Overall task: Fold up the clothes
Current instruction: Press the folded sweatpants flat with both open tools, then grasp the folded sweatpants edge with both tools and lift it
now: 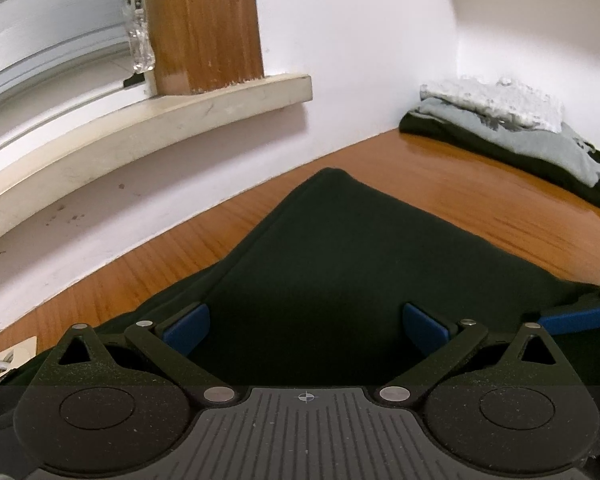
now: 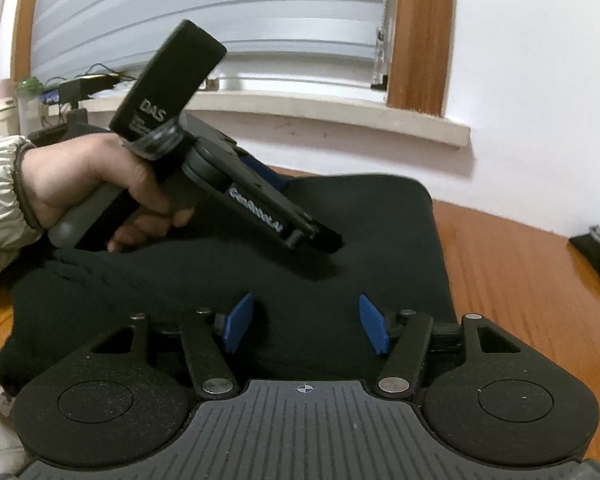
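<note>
Dark garment lies folded on wooden table, below window sill. Left gripper over garment, blue pads spread wide, empty. Right gripper just beside it, also wide, nothing gripped. Stack of folded clothes well apart from garment, in wall corner. Person's hand grips left handle.

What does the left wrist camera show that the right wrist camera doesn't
Only the left wrist view shows the full stack of folded clothes in the corner, a pale textured piece on top, grey and dark ones beneath. Only the right wrist view shows the hand holding the left tongs from outside, their tips down at the cloth, plus bottles and cables on the windowsill. Both show the dark garment on the wooden table, the white wall, and open blue-padded tongs over the garment, the right tongs included.
</note>
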A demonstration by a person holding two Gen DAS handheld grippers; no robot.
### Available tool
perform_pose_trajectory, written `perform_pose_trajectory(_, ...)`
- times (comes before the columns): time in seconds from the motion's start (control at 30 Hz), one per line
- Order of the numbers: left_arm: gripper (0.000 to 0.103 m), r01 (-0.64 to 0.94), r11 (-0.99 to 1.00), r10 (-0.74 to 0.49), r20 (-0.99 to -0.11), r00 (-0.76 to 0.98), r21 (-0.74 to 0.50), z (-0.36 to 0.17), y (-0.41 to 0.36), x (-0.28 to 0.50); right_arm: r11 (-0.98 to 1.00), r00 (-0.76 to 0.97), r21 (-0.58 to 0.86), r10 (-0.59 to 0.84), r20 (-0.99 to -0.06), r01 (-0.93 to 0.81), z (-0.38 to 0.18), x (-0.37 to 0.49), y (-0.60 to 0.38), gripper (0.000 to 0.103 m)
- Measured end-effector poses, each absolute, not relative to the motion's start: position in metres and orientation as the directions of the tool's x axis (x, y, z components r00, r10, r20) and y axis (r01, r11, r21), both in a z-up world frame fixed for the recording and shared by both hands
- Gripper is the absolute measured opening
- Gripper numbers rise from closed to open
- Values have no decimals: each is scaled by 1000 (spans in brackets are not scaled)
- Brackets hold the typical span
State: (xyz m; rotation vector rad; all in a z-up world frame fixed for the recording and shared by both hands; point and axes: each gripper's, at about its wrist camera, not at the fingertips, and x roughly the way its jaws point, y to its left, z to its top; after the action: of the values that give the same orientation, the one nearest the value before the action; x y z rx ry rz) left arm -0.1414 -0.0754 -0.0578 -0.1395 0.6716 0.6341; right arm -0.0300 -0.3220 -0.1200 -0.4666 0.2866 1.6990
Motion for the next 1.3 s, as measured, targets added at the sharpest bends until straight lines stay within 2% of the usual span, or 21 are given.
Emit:
perform_pose_trajectory(0.2, 103, -620, 782, 527, -605, 597, 69, -32, -77, -182, -315, -252, -73, 860, -444, -946, -105, -84, -314, 60)
perform_pose_trajectory(0.4, 103, -728, 686, 621, -534, 574, 15, 19, -62, -298, -443, -369, -81, 823, -432, -893, -91, -139, -306, 64)
perform_pose_trajectory(0.53, 103, -810, 586, 692, -522, 499, 3, 35, -52, -378, -524, -437, -100, 787, -435, -846, -88, -182, -297, 66)
perform_pose_trajectory(0.73, 103, -884, 456, 700, -574, 425, -99, 13, -32, -473, -633, -526, -129, 725, -445, -763, -84, -245, -285, 69)
perform_pose_trajectory(0.87, 103, -894, 417, 680, -596, 426, -162, -8, -26, -508, -686, -566, -133, 681, -464, -715, -83, -278, -276, 70)
perform_pose_trajectory(1.03, 103, -859, 428, 621, -599, 506, -282, -25, -20, -532, -735, -602, -127, 630, -491, -666, -86, -307, -273, 71)
perform_pose_trajectory(1.1, 103, -844, 425, 596, -601, 532, -326, -30, -15, -538, -749, -607, -143, 620, -497, -647, -88, -319, -277, 76)
perform_pose_trajectory(1.3, 103, -812, 433, 543, -606, 581, -390, -41, -7, -538, -725, -554, -284, 671, -492, -627, -94, -352, -291, 82)
